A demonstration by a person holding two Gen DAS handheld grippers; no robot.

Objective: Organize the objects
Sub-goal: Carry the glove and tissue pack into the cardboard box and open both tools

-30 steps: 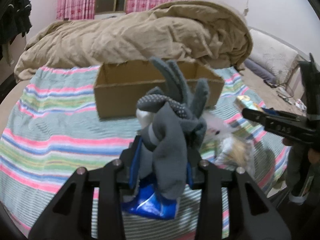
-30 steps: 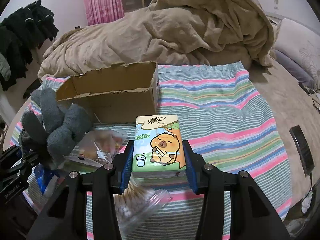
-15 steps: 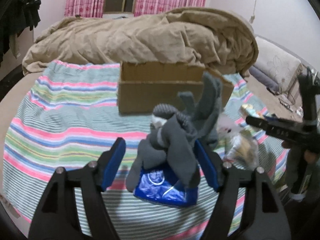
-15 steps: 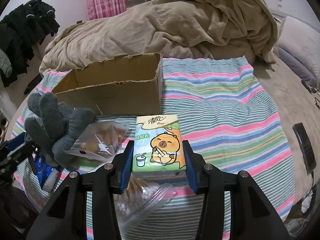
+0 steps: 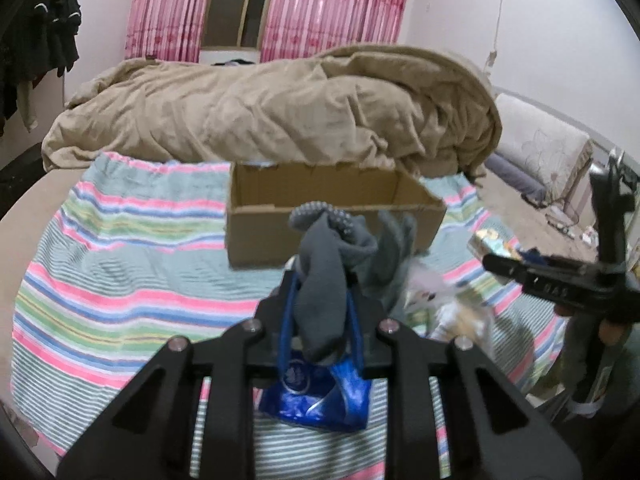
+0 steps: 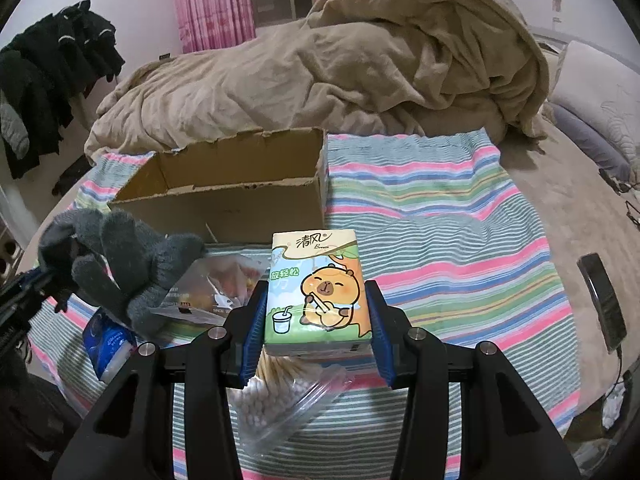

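My left gripper (image 5: 318, 312) is shut on a grey knitted glove (image 5: 324, 292) and holds it above a blue packet (image 5: 316, 396) on the striped bedsheet. The glove also shows at the left of the right wrist view (image 6: 120, 264). My right gripper (image 6: 316, 312) is shut on a tissue pack with a cartoon capybara (image 6: 316, 292), held above the sheet. An open cardboard box (image 5: 332, 204) stands just beyond both grippers; it also shows in the right wrist view (image 6: 228, 184), and I see nothing inside it.
A bag of cotton swabs (image 6: 280, 396) lies under the right gripper. A clear snack bag (image 6: 216, 284) lies in front of the box. A tan duvet (image 6: 320, 68) is heaped behind the box. A phone (image 6: 602, 300) lies at the right.
My left gripper opened around the glove half a second ago and has shut on it again, lifted a little higher. The right gripper has kept the tissue pack and moved slightly forward.
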